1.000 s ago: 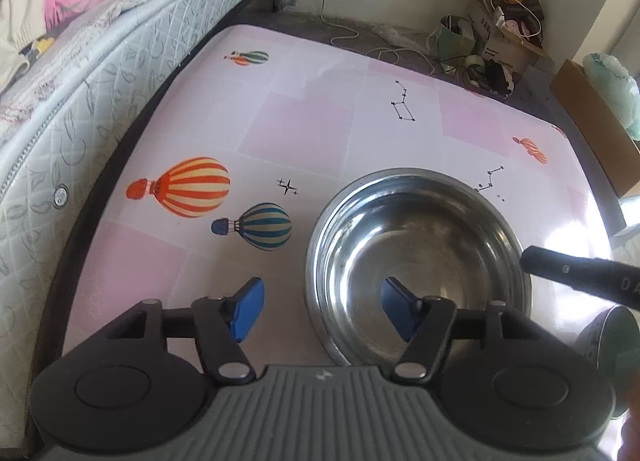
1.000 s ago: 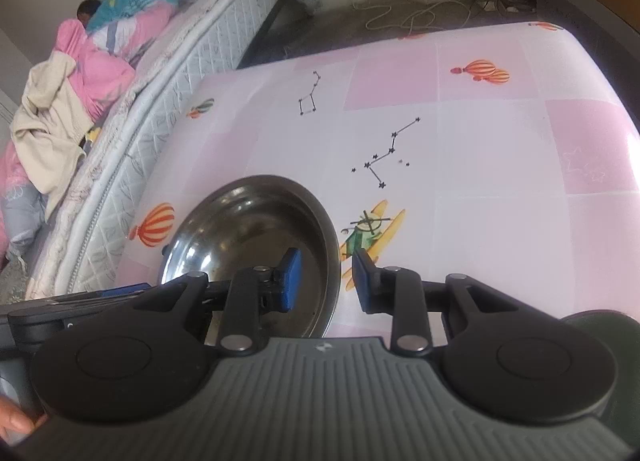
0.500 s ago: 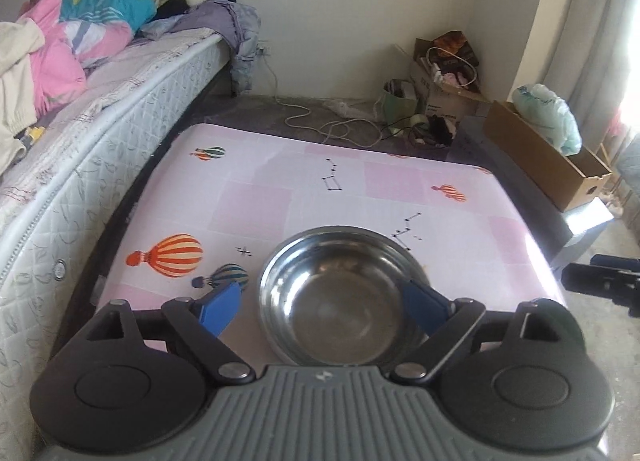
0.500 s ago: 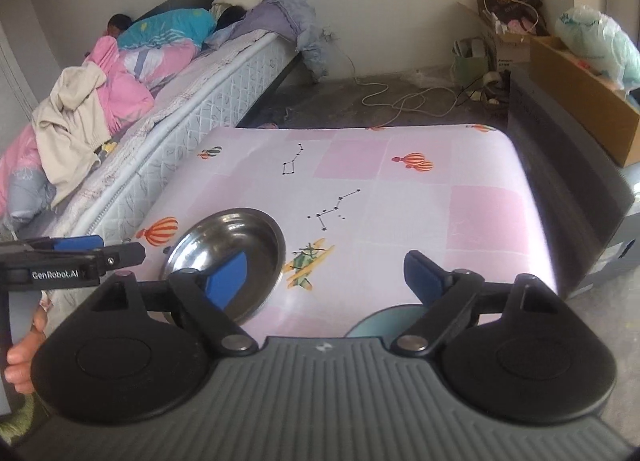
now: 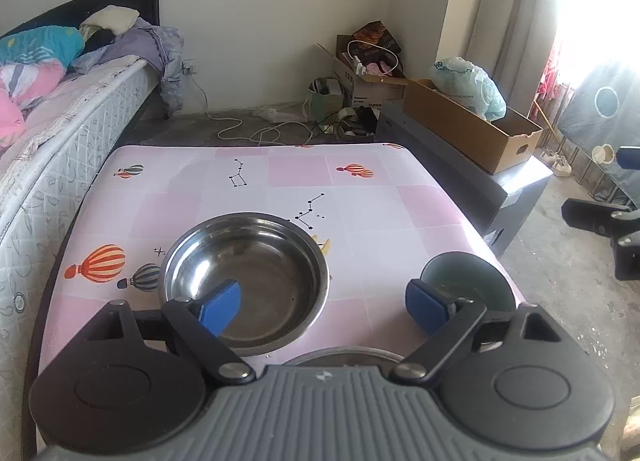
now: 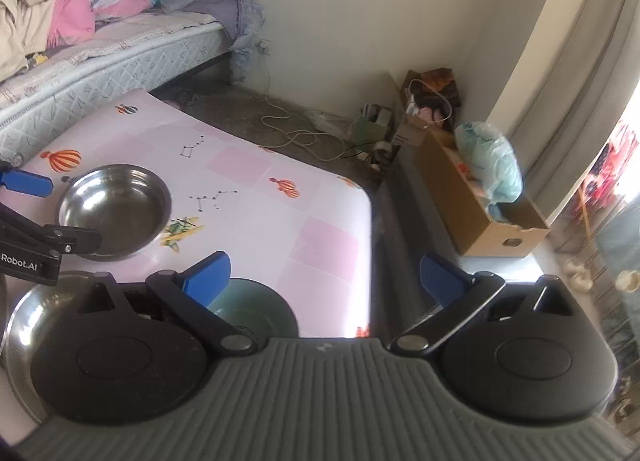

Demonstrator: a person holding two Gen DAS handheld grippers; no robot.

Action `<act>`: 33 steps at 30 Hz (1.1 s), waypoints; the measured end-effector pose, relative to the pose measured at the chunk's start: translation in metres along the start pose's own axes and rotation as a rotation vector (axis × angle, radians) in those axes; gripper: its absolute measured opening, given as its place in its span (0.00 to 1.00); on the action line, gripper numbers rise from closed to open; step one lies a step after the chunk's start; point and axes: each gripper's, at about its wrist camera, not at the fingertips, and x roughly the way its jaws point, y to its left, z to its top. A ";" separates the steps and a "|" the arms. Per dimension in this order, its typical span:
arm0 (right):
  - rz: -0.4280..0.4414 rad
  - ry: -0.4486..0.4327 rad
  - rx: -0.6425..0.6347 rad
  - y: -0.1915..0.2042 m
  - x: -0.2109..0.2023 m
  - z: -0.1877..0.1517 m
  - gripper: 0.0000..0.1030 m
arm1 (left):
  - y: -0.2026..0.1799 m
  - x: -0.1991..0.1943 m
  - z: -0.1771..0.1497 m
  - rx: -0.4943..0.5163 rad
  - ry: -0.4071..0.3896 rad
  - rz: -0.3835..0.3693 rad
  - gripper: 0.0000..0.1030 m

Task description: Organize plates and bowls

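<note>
Steel is the material of the large bowl [image 5: 245,281], which sits free on the pink patterned surface [image 5: 384,205], toward the left edge that runs beside the bed [image 5: 60,129]. Nothing touches its rim, and it stands upright with its mouth open upward; I judge it the natural base for nesting the smaller pieces.

My left tool [image 5: 320,303] hangs above the near edge, tilted downward. Its jaws stand wide apart and hold nothing: one blue pad [image 5: 222,307] shows over the bowl's near wall, the other over bare surface, and neither presses on anything.

Below the left tool, at the near edge, the rim of a second steel dish [image 5: 344,353] shows. The right wrist view shows more of it [image 6: 24,321], though I cannot tell whether it is a plate or a shallow bowl.

Near the surface's near right corner sits a small green bowl [image 5: 464,277], well apart from the large steel one and close to the right edge. I judge it the most exposed item, so it should be moved inward.

My right tool [image 6: 324,281] is raised over that corner. Its jaws have just been opening further, nothing lies between them, and they grip nothing.
</note>
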 end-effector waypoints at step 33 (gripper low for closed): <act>0.324 -0.146 0.483 -0.072 -0.048 -0.078 0.99 | -0.031 0.014 -0.016 -0.023 0.002 -0.187 1.00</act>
